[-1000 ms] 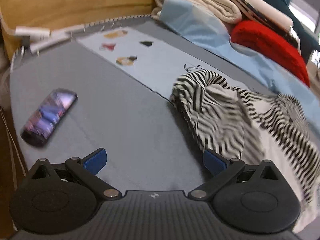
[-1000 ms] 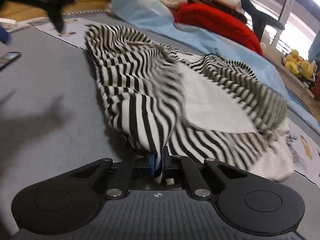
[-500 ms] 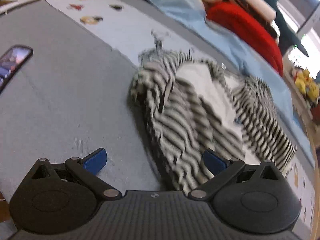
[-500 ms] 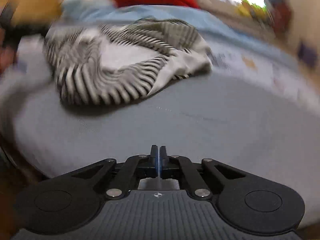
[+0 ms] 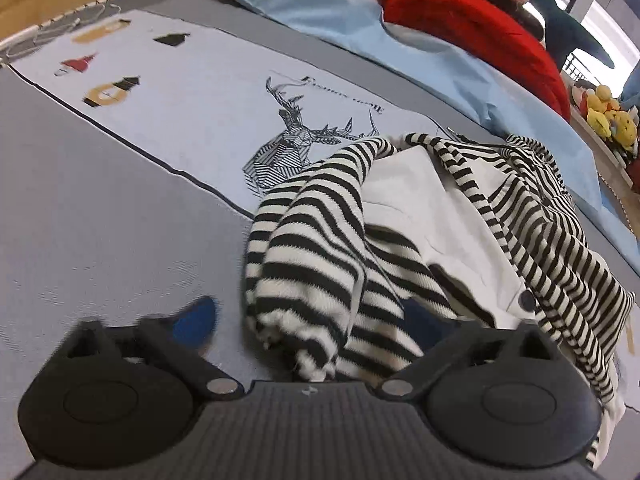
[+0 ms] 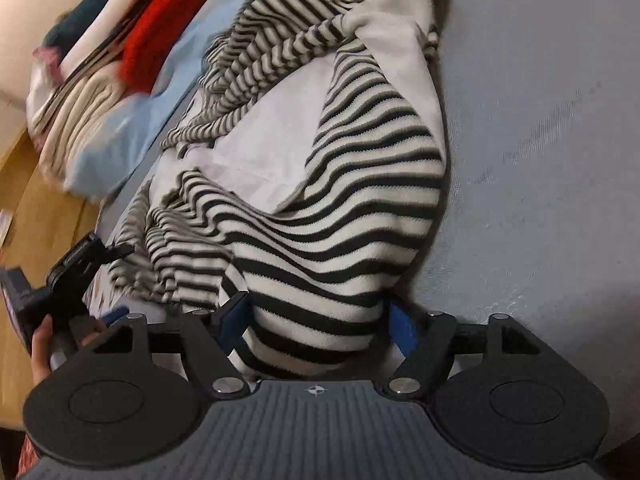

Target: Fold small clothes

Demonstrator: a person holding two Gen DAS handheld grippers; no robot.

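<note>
The grey bed (image 5: 100, 208) carries a pale panel (image 5: 192, 112) with a stag drawing and unreadable script. The striped top (image 5: 320, 264) lies crumpled mid-bed, white lining showing. The left gripper (image 5: 308, 320), just narrowing, and the right gripper (image 6: 320, 316), just opened, both straddle striped folds loosely.

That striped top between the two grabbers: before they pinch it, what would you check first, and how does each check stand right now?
1. Fabric between the left gripper jaws: ok. A bunched edge of the striped top lies there; the jaws have just been closing but stand apart.
2. Fabric between the right gripper jaws: ok. They have just opened around a fold, and no pad presses it.
3. Top spread flat for folding: not ok, it lies crumpled with its white lining showing.
4. Each gripper on a single layer: cannot tell, the folds hide it.
5. Bare grey surface beside the top to lay it out: ok.
</note>
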